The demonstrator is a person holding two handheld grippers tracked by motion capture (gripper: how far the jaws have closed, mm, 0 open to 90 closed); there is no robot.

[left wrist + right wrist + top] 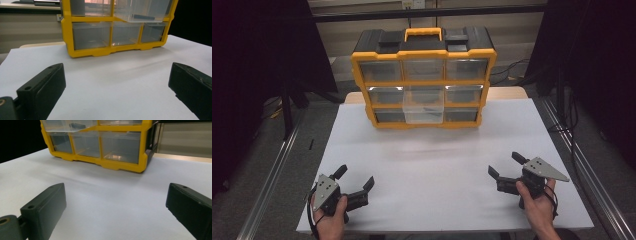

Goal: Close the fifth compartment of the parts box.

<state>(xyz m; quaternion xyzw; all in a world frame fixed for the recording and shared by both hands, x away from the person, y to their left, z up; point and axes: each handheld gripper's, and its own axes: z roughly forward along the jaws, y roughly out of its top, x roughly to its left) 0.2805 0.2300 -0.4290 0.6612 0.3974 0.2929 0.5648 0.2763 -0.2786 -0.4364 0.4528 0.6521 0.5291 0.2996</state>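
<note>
Both grippers, left (357,179) and right (506,165), are hovering spread wide and empty; ahead, the organizer's (424,80) middle drawer (424,111) is jutting out, probably needing a forward reach.

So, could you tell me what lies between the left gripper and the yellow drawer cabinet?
Only bare white table, seen in the high view, between left gripper and cabinet.

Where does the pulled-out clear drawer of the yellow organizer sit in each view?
High view: pulled-out drawer, middle column, top centre.
Left gripper view: top edge, right of centre.
Right gripper view: top edge, left of centre.
Shared landmark: the yellow organizer frame around it.
</note>
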